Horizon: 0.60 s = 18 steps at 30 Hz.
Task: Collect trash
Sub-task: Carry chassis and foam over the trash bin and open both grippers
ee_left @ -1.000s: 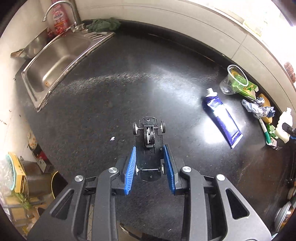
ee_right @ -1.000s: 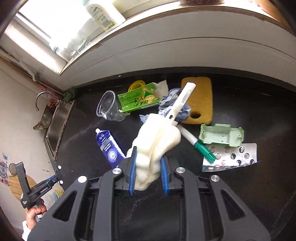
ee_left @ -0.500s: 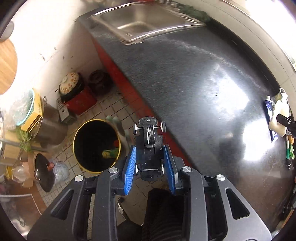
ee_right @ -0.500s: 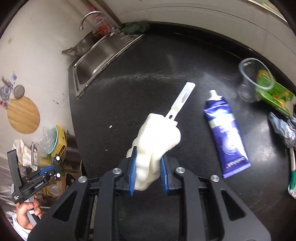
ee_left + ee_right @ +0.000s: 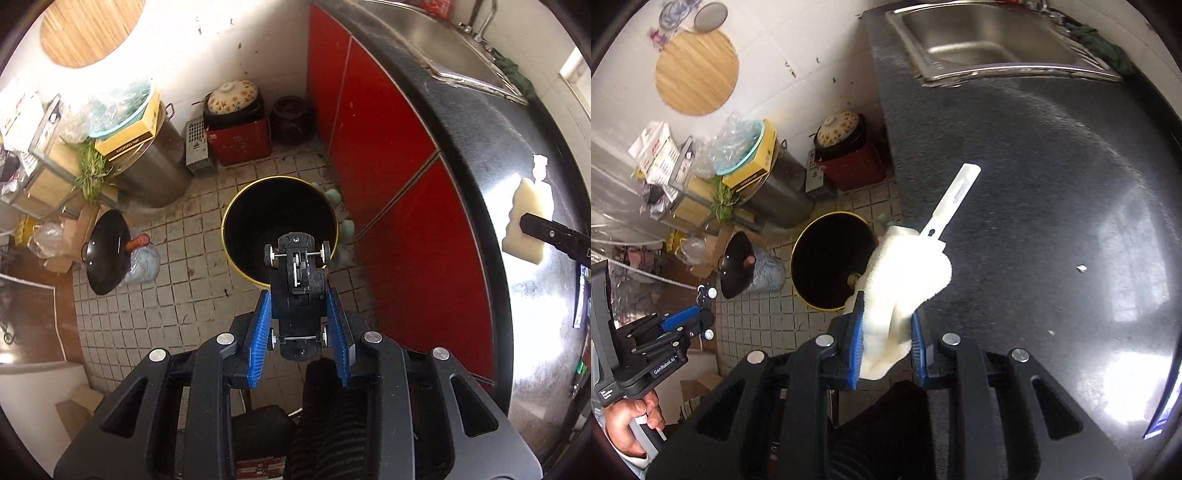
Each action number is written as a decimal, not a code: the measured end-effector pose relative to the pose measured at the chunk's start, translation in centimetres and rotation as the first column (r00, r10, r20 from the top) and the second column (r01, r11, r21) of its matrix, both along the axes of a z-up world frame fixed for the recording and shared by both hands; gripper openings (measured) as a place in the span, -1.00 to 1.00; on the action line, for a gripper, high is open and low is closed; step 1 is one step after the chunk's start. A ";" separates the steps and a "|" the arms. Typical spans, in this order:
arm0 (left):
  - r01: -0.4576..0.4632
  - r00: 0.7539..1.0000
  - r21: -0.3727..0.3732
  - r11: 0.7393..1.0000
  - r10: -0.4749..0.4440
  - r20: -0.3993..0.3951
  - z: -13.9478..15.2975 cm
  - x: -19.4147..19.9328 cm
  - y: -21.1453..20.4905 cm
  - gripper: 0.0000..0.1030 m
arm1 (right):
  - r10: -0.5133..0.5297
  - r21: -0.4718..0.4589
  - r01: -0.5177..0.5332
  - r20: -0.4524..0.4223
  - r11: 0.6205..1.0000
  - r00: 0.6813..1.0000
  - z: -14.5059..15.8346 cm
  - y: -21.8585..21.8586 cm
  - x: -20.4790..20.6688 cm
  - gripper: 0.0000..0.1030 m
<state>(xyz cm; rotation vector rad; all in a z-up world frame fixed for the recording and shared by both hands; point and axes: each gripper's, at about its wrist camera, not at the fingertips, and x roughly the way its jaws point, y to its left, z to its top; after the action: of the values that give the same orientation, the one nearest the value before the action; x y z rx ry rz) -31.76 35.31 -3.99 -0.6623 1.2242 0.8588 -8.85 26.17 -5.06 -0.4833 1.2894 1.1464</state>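
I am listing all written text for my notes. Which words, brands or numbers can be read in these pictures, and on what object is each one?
"GenRobot.AI": on the side of the left tool, seen from the right wrist view.
Small white label lower on the same tool body: too small to read.
Yellow box print: blurred, unreadable.
White cartons with red print: unreadable.
Blue tube at the counter edge: unreadable.
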 end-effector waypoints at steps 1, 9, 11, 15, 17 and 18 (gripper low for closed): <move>-0.011 1.000 -0.005 1.000 0.011 -0.002 -0.3 -0.5 0.3 -0.43 | 0.025 -0.010 -0.025 -0.007 1.000 1.000 -0.5 1.2 -0.9 -0.56; -0.076 0.997 -0.048 0.996 0.076 0.010 -3.0 -2.2 3.5 -0.43 | 0.145 -0.071 -0.146 -0.020 0.987 0.989 -2.7 7.8 -4.8 -0.56; -0.086 0.996 -0.059 0.995 0.087 0.011 -3.5 -2.3 3.9 -0.43 | 0.155 -0.080 -0.156 -0.023 0.984 0.988 -2.9 8.6 -4.8 -0.56; -0.094 0.995 -0.079 0.992 0.095 0.007 -4.7 -2.5 5.2 -0.43 | 0.176 -0.100 -0.178 -0.031 0.979 0.984 -4.4 10.6 -4.8 -0.56; -0.091 0.996 -0.089 0.992 0.091 0.005 -5.6 -2.5 5.7 -0.43 | 0.188 -0.112 -0.191 -0.031 0.975 0.982 -5.3 11.3 -4.8 -0.56; -0.088 0.996 -0.095 0.992 0.089 0.005 -6.2 -2.5 6.0 -0.43 | 0.195 -0.120 -0.197 -0.031 0.973 0.980 -5.9 11.8 -4.9 -0.56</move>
<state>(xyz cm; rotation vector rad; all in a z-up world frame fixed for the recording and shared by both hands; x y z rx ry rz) -34.26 41.31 -10.15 -0.8011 1.2404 0.8744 -13.78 38.00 -10.94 -0.7051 1.3562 1.2421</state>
